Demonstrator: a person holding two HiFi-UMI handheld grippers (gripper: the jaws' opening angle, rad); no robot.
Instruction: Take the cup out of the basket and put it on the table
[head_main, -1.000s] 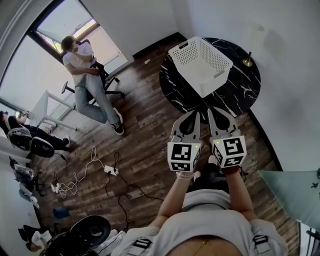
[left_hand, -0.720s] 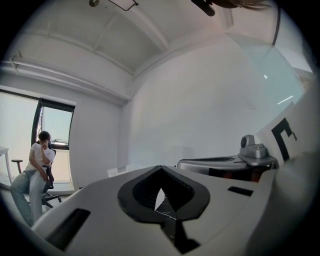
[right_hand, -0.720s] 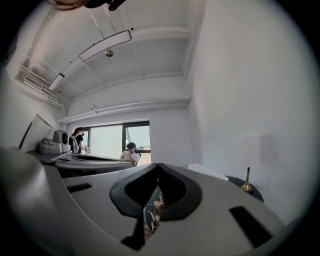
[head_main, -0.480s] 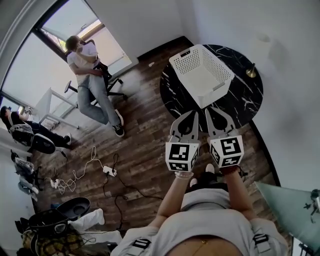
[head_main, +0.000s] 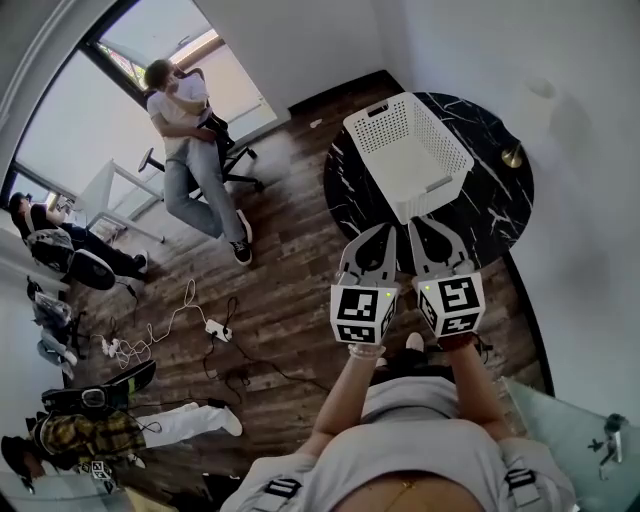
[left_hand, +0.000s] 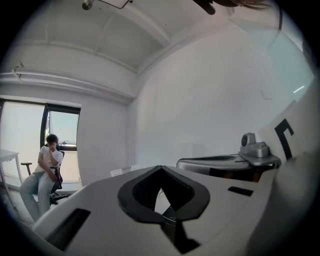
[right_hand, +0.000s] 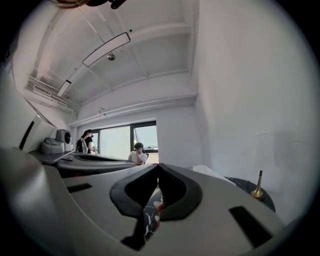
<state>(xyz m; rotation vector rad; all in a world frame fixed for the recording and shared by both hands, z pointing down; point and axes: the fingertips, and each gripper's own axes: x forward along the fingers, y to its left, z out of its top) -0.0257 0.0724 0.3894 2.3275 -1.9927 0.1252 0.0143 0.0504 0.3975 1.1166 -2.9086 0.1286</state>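
Now both tools had closed in on the target. The left gripper (head_main: 388, 235) had its jaws pressed together with nothing between them, and the right gripper (head_main: 420, 228) beside it was just the same, pinched to a slit and empty. Both were held roughly level, side by side, pointing ahead. A second ago there was a clear strip of dark tabletop between the tips and the basket (head_main: 440, 190); by this moment that strip had gone, and in the head view the tips sat just short of the basket's near corner, over the edge of the table (head_main: 500, 205). As for the cup, no view showed it: the white basket stood on the table and what could be seen of its inside looked bare, so the cup, if in there, was hidden by a wall. That reads as the approach nearly done and the pick not yet begun. By my reckoning the jaws would need to open before either could reach in over the rim.
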